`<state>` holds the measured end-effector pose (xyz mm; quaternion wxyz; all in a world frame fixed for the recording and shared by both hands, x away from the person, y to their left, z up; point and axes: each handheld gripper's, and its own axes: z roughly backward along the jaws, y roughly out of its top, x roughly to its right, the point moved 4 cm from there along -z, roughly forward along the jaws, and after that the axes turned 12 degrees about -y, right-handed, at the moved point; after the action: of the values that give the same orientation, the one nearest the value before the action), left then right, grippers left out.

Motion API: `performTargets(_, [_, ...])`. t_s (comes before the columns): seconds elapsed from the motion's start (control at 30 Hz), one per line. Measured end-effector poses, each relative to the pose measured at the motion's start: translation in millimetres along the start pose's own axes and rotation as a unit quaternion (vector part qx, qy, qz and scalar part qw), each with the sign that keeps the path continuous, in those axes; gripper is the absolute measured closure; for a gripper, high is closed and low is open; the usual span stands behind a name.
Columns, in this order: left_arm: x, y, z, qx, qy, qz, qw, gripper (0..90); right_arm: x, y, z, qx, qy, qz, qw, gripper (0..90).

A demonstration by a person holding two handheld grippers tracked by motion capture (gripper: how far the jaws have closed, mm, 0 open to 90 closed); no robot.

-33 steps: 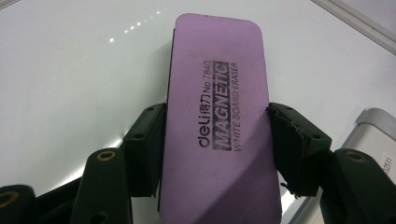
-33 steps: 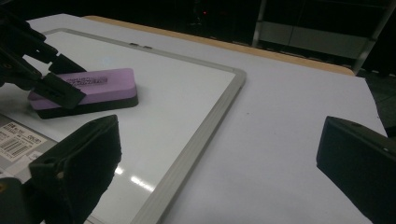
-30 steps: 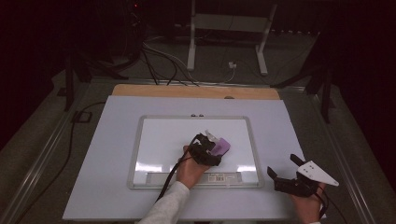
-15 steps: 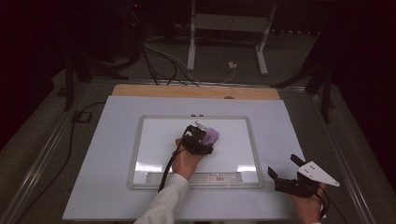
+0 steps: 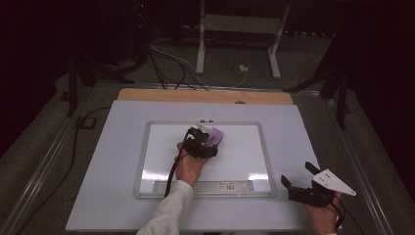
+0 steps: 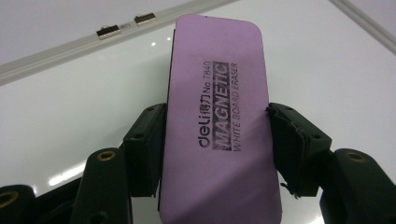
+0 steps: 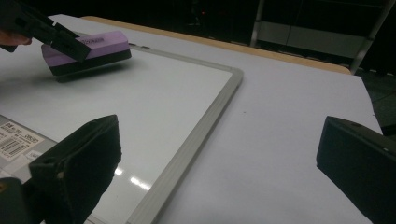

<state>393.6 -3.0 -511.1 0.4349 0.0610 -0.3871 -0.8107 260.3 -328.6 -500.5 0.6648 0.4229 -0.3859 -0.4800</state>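
Item: purple eraser (image 6: 219,126), rectangular, printed "MAGNETIC WHITE BOARD ERASER", dark felt underside. Position: over the upper middle of the whiteboard (image 5: 244,161), near its far frame edge; in the right gripper view it sits tilted, whether its felt touches the board cannot be told.

Item: left gripper (image 5: 203,142). Jaws clamped on the eraser's two long sides, pads pressing at mid-length; front half of the eraser projects past the pads toward the far frame, where two small metal clips (image 6: 126,25) are fixed.

Item: right gripper (image 5: 299,178). Jaws spread wide, nothing between them. Location: on the pale table cover (image 5: 112,196), off the whiteboard's near right corner, well apart from the eraser.

Item: whiteboard. Grey frame, rounded corners; tray strip with barcode label (image 5: 235,186) along the near edge. Bare white surface lies open left, right and nearward of the eraser; least room on the far side.

Item: table cover. Wide bare margin around the frame; wooden strip (image 5: 205,96) along the far edge.
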Motion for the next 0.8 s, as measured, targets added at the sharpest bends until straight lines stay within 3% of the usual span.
performTargets(0.33, [-5.8, 3.7, 11.0, 0.028, -0.009, 0.007, 0.9995, 41.7, -0.1, -0.2, -0.9, 0.000, 0.001, 0.001, 1.0000, 0.5])
performTargets(0.8, [-12.0, 3.5, 18.0, 0.033, -0.001, 0.010, 0.9994, 41.7, 1.6, -0.5, 0.5, -0.001, -0.004, -0.002, 1.0000, 0.5])
